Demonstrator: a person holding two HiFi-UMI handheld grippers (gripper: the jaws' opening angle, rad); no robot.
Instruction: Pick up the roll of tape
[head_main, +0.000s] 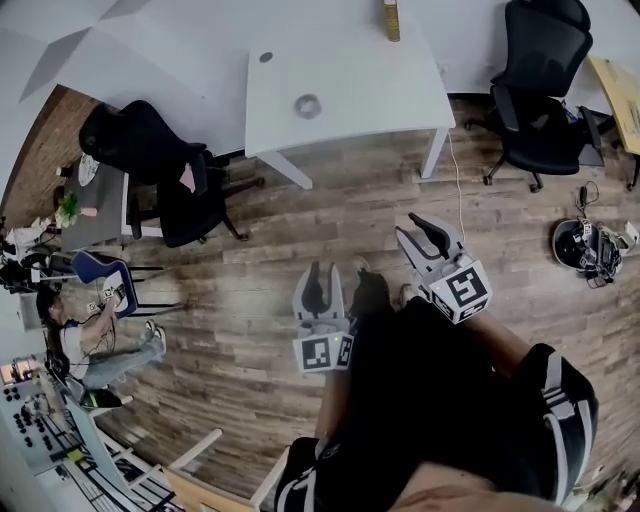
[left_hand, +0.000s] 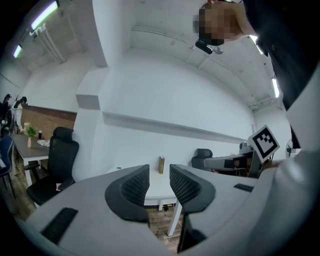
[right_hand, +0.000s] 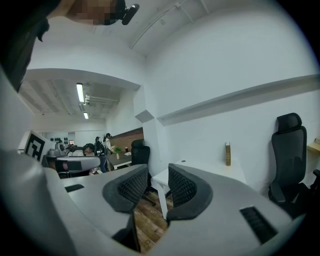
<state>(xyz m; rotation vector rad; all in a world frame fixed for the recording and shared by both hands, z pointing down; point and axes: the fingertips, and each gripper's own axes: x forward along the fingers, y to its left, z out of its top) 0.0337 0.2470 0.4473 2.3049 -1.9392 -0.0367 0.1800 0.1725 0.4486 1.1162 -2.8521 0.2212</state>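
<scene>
The roll of tape (head_main: 307, 105) lies flat on the white table (head_main: 370, 90), small and grey, near the table's middle. A tall golden can (head_main: 391, 20) stands at the table's far edge. Both grippers hang over the wood floor, well short of the table. My left gripper (head_main: 318, 272) is open and empty, and my right gripper (head_main: 412, 228) is open and empty too. In the left gripper view, the left gripper (left_hand: 159, 186) frames the table (left_hand: 156, 192) and the can (left_hand: 161, 164). The right gripper (right_hand: 158, 188) points past the table's corner (right_hand: 162, 177). Neither gripper view shows the tape.
Black office chairs stand left of the table (head_main: 160, 170) and at the right (head_main: 540, 100). A person sits at a desk at the lower left (head_main: 95, 345). A helmet and gear lie on the floor at the right (head_main: 585, 245). Bare wood floor lies between me and the table.
</scene>
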